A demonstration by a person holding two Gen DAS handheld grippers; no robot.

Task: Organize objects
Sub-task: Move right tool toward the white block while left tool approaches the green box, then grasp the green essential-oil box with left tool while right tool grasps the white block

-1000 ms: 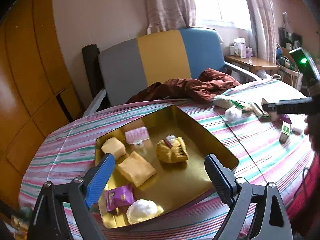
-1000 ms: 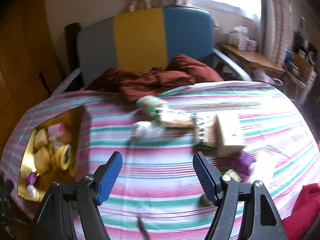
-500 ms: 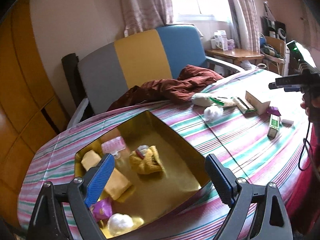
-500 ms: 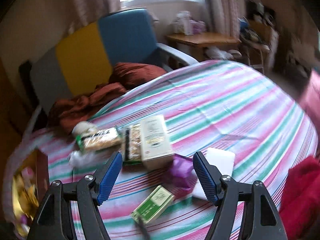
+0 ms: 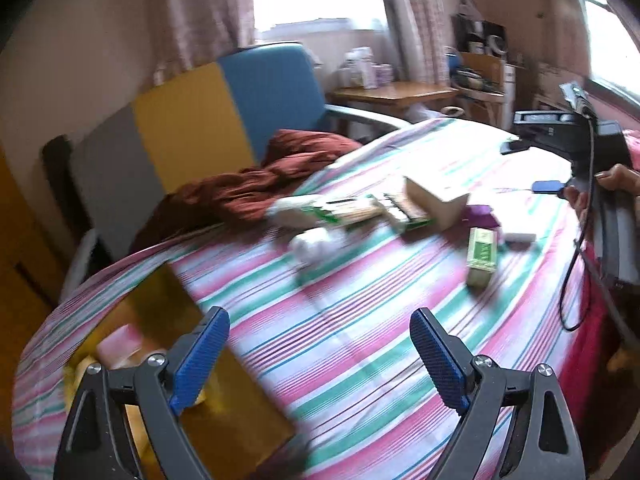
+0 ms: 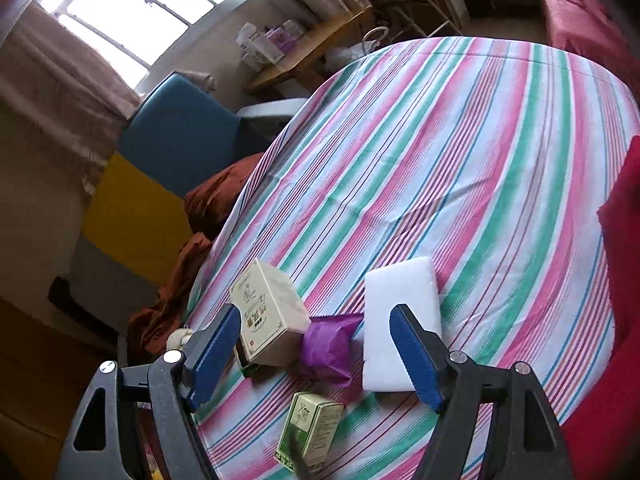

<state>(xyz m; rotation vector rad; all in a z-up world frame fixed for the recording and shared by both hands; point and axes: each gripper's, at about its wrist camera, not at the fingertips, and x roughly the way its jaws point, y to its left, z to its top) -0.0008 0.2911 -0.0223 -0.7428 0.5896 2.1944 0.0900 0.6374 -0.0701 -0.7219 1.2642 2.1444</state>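
blue-padded right claw (image 6: 316,354) tilts down over the striped tabletop (image 6: 460,168), jaws just widening, empty, framing a purple packet (image 6: 328,346) at lower centre. left claw (image 5: 320,360) gapes wide, empty, beside the gold tray (image 5: 224,408).

Loose items clustered on striped table: cream box (image 6: 269,312), purple packet (image 6: 328,350) at its 3 o'clock, white block (image 6: 394,320) beyond, green box (image 6: 310,430) at packet's 6. Gold tray (image 5: 168,304) well apart.
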